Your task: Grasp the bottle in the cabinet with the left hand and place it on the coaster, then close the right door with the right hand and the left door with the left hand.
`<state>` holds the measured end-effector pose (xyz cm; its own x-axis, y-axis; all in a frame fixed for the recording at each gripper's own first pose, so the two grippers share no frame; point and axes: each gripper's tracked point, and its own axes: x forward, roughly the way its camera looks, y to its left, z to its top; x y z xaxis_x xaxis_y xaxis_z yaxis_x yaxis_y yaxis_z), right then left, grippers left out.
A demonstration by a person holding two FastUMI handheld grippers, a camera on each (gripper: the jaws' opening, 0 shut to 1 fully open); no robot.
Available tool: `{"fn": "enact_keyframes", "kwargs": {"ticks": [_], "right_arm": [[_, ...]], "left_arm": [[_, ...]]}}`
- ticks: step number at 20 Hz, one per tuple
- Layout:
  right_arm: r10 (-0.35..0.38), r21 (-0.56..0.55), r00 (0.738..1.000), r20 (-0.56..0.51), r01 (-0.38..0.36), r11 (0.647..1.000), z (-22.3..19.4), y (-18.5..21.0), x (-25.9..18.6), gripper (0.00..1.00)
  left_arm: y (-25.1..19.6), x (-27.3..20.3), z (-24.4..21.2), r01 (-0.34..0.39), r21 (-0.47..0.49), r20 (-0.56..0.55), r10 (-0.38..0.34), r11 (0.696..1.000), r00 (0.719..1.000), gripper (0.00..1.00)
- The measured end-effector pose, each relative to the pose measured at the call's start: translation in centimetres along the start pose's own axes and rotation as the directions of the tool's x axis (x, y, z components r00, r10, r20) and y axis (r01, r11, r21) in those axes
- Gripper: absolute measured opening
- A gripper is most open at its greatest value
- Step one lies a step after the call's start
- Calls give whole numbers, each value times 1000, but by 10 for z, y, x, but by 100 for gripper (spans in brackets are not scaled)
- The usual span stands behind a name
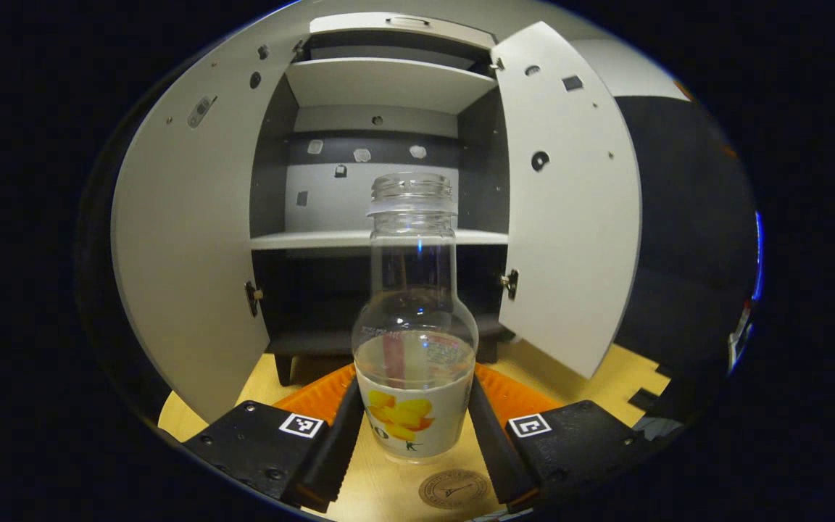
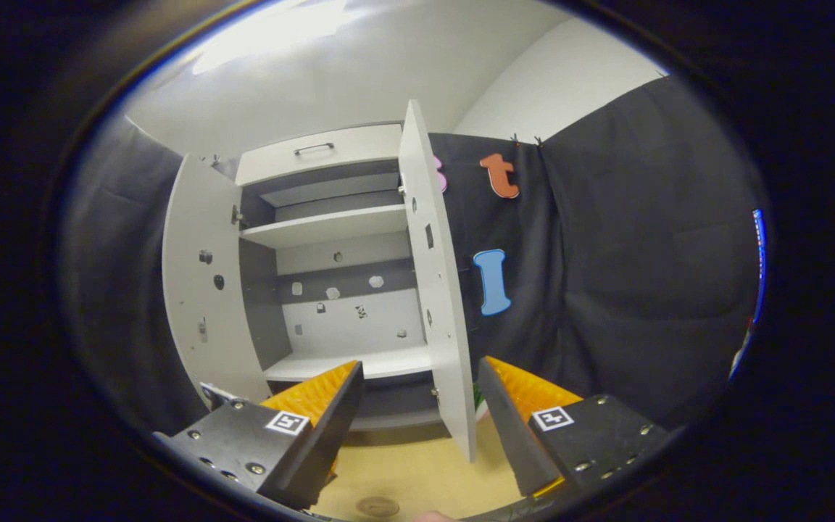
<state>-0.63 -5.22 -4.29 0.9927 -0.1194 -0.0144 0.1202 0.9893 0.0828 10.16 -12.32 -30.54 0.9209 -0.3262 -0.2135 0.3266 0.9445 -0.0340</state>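
Clear bottle [image 1: 414,341] held in left gripper [image 1: 413,428] jaws above table [image 1: 388,486], coaster [image 1: 454,488] just ahead | right gripper [image 2: 417,413] jaws open | lower upright, centred, before releasing

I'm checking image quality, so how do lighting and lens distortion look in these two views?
Left gripper view: cabinet doors bow outward, bottle sharp with small glints. Right gripper view: ceiling glare at top, right door curved, tabletop dim.

Clear uncapped bottle [image 1: 414,341] upright, off coaster [image 1: 453,488]; both cabinet [image 1: 381,87] doors open.
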Motion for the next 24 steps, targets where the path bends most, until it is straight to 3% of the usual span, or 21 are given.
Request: {"fn": "enact_keyframes", "kwargs": {"ticks": [3,5,8,15,16,18,19,21,24], "right_arm": [[9,-31,1000,-15,-9,999,-8,2,4,93],[-1,-36,999,-44,-1,999,-18,1,8,98],[-27,-20,997,-74,26,999,-26,-4,12,98],[-70,-30,992,-107,67,997,-41,-14,2,98],[-74,-40,990,-119,70,997,-44,-15,1,94],[-76,-60,988,-134,68,996,-49,-16,-4,98],[-74,-69,987,-143,65,996,-51,-17,-6,94],[-90,-95,982,-165,76,993,-57,-23,-9,98],[-110,-100,978,-178,93,991,-61,-30,-11,94]], "left_arm": [[-25,3,-38,88,29,-15,-87,996,996,78],[-47,3,-52,168,34,-1,-168,985,986,78],[-63,1,-77,225,42,-10,-225,974,974,78],[-68,-1,-124,277,67,-57,-273,959,960,78],[-69,1,-129,291,55,-65,-288,955,956,78],[-73,0,-139,328,46,-92,-323,944,942,79],[-75,-1,-140,344,48,-94,-339,938,936,80],[-72,-2,-139,349,100,-84,-341,932,936,82],[-66,-1,-142,337,119,-90,-328,934,940,83]]}}
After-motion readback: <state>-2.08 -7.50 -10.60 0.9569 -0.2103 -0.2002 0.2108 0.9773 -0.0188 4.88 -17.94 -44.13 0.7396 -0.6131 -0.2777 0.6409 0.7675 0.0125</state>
